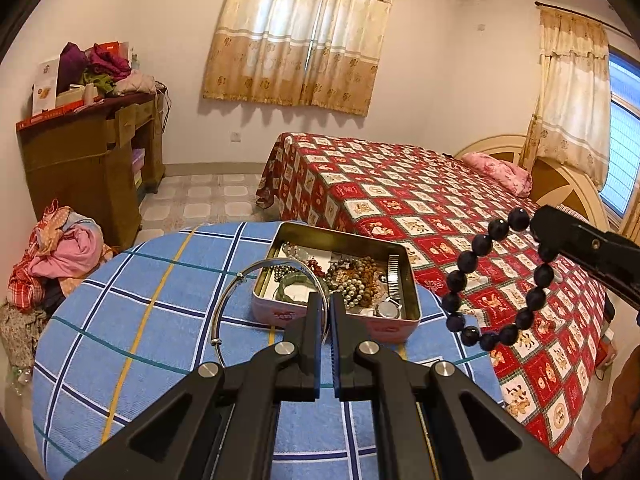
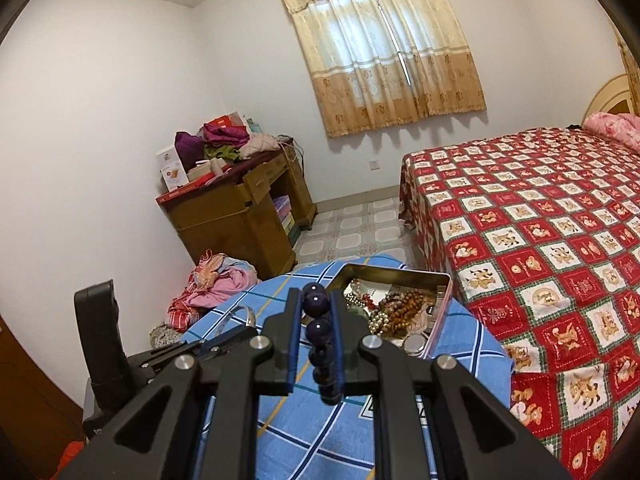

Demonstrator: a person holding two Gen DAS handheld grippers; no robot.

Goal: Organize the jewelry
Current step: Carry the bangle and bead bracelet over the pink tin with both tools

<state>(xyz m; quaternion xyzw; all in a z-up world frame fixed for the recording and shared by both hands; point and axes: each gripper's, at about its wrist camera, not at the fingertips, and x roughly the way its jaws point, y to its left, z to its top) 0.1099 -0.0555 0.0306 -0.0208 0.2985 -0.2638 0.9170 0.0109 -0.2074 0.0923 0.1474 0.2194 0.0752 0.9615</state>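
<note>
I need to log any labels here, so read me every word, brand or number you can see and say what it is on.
No text here can be read for certain.
Tin: red print on its pink front wall, blurred.
Boxes on the desk: printed fronts, too small to read.
Bedspread: pictures in its squares, any lettering too small.
Table cloth: a dark printed mark, mostly hidden by the right tool.

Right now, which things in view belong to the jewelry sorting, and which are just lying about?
Job:
- silver bangle in left gripper
- dark bead bracelet in right gripper
- tin of jewelry

Lying about:
- clothes pile
- cluttered desk
- bed
</note>
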